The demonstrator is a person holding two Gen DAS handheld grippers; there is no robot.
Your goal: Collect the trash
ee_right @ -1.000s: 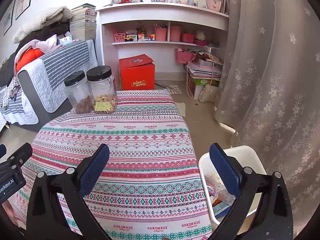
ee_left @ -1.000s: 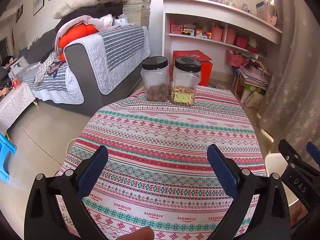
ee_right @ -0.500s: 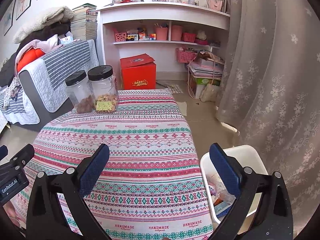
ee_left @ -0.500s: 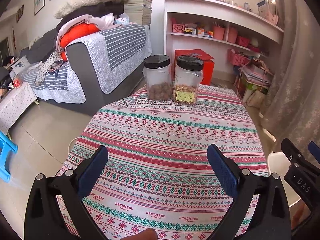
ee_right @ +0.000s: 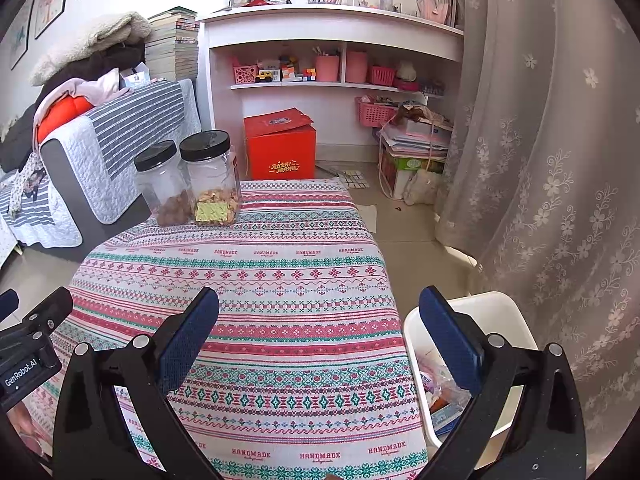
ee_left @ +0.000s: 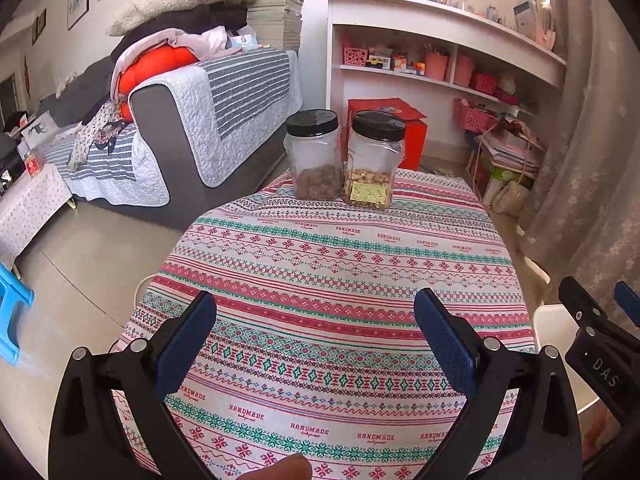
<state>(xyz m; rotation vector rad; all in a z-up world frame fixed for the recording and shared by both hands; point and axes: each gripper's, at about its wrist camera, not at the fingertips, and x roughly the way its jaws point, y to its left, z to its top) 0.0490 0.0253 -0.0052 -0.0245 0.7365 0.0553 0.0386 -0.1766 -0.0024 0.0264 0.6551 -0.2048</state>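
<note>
The trash (ee_right: 442,390), a jumble of crumpled wrappers and packets, lies inside a white plastic bin (ee_right: 496,312) that stands on the floor just beside the right edge of the table, close to the flowered lace curtain (ee_right: 560,184). The right gripper (ee_right: 319,320) hangs above the table's near right part with its blue-padded fingers (ee_right: 188,332) spread wide and nothing between them; its right finger lies in front of the bin's opening in the right wrist view. The left gripper (ee_left: 315,320) is held level with it over the near left part of the table, its jaws equally wide apart and empty, and a fingertip (ee_left: 288,468) of the person shows at the bottom edge of that view. Each tool appears at the edge of the other's camera. The table wears a patterned tablecloth (ee_left: 340,264) in red, green and white bands with the word HANDMADE woven in rows. At its far edge two clear plastic jars with black lids stand touching side by side: the left jar (ee_left: 316,156) holds dark brown pieces, the right jar (ee_left: 374,162) pale nuts and a yellow-green label. Behind them on the floor is a red box (ee_right: 280,148), then white shelves (ee_right: 332,36) with pink baskets, and to the left a grey sofa (ee_left: 168,120) under a striped quilt.
</note>
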